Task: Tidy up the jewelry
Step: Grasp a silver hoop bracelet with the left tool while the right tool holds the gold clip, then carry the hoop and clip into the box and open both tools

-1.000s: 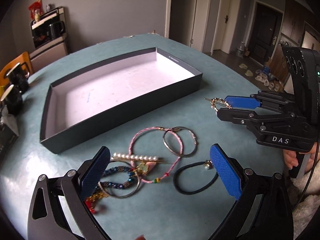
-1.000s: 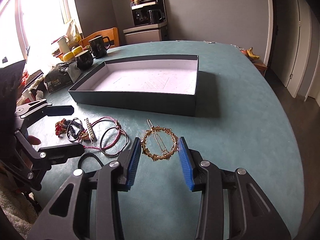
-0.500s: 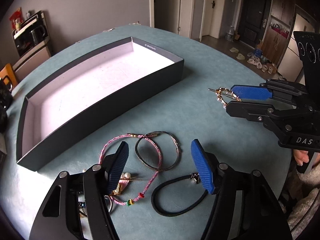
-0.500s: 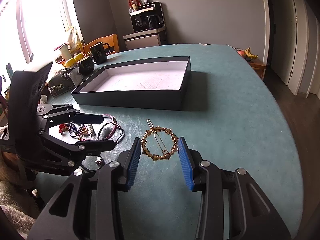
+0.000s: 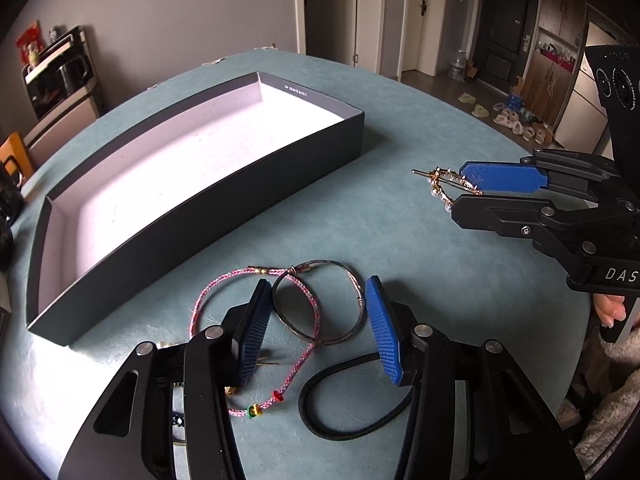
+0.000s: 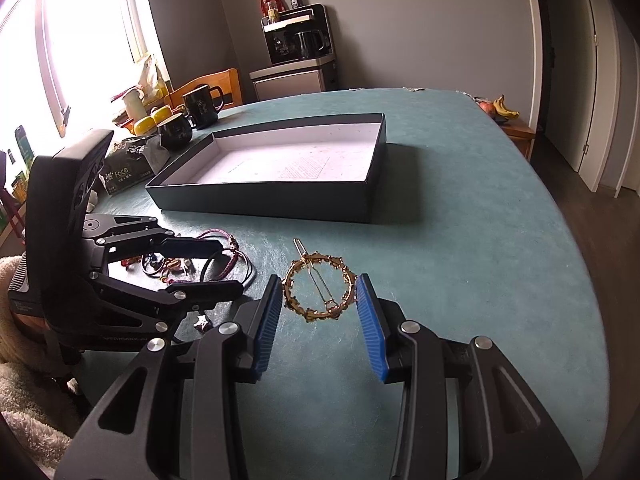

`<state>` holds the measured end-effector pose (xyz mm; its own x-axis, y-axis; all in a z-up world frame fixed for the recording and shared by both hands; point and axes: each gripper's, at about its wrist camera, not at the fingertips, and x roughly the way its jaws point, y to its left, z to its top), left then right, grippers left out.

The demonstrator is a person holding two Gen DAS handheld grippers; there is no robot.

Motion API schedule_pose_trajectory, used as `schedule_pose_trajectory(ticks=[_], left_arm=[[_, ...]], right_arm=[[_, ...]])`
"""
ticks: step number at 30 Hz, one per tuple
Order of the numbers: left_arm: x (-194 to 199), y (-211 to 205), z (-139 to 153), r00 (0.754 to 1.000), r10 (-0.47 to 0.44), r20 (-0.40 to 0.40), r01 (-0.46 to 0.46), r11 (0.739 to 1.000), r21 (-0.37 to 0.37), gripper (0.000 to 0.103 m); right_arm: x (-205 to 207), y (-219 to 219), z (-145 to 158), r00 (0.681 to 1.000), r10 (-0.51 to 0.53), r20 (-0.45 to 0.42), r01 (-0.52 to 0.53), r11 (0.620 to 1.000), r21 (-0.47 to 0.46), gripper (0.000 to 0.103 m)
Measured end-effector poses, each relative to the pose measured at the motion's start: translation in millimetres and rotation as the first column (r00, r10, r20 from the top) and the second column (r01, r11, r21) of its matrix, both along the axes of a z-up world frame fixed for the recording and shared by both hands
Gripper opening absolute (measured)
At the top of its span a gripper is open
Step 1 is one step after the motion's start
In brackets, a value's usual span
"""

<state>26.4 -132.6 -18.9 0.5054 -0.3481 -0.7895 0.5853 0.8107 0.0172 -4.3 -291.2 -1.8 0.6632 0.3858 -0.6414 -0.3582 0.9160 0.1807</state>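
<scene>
So far the box (image 5: 192, 184) holds nothing: the right gripper (image 6: 316, 312) clamps the gold hair clip (image 6: 318, 286) mid-table, the left gripper (image 5: 316, 320) closes around a wire bangle (image 5: 320, 304), untouched, near the table's front edge.

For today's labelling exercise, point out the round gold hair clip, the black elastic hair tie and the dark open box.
Round gold hair clip (image 6: 319, 287), right wrist view, centre bar.
Black elastic hair tie (image 5: 352, 432), left wrist view, lower loop.
Dark open box (image 5: 224, 216), left wrist view, near wall.
</scene>
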Motion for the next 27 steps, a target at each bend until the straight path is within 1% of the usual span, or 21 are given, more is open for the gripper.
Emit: schedule_pose_trajectory(ticks=[2, 5, 9, 13, 17, 21, 24, 27], left_arm=[[0.0, 2.0, 1.2, 1.000, 0.000, -0.004, 0.000, 1.000, -0.010, 0.050], [-3.1, 7.3, 9.4, 1.000, 0.002, 0.012, -0.002, 0.999, -0.033, 0.050], [-8.2, 18.8, 27.2, 0.999, 0.008, 0.049, -0.005, 0.998, -0.065, 0.050], [-6.4, 40.2, 49.1, 0.997, 0.033, 0.071, -0.024, 0.993, -0.114, 0.050], [8.5, 68.8, 69.7, 0.990, 0.098, 0.104, -0.084, 0.988, -0.129, 0.050], [30.5, 96.2, 90.4, 0.981, 0.153, 0.121, -0.134, 0.980, -0.147, 0.050], [49.8, 111.8, 106.1, 0.969, 0.197, 0.148, -0.175, 0.973, -0.150, 0.050], [68.7, 125.0, 119.5, 0.960, 0.230, 0.159, -0.204, 0.965, -0.163, 0.050]], right_arm=[[-0.3, 1.5, 2.0, 1.000, -0.001, 0.004, 0.001, 1.000, -0.005, 0.038], [-0.3, 3.6, 4.7, 1.000, -0.003, 0.008, 0.004, 1.000, -0.014, 0.038], [2.1, 9.6, 10.6, 1.000, 0.001, 0.018, 0.000, 0.999, -0.034, 0.038], [11.8, 20.4, 23.7, 0.999, 0.017, 0.050, -0.013, 0.997, -0.075, 0.038], [30.3, 31.7, 43.7, 0.996, 0.036, 0.078, -0.031, 0.997, -0.069, 0.038], [54.0, 40.0, 65.6, 0.994, 0.034, 0.105, -0.030, 0.999, -0.034, 0.038], [76.8, 43.7, 81.3, 0.991, 0.006, 0.130, -0.003, 1.000, -0.024, 0.038], [104.6, 41.6, 92.2, 0.991, -0.039, 0.128, 0.039, 0.999, 0.005, 0.038]])
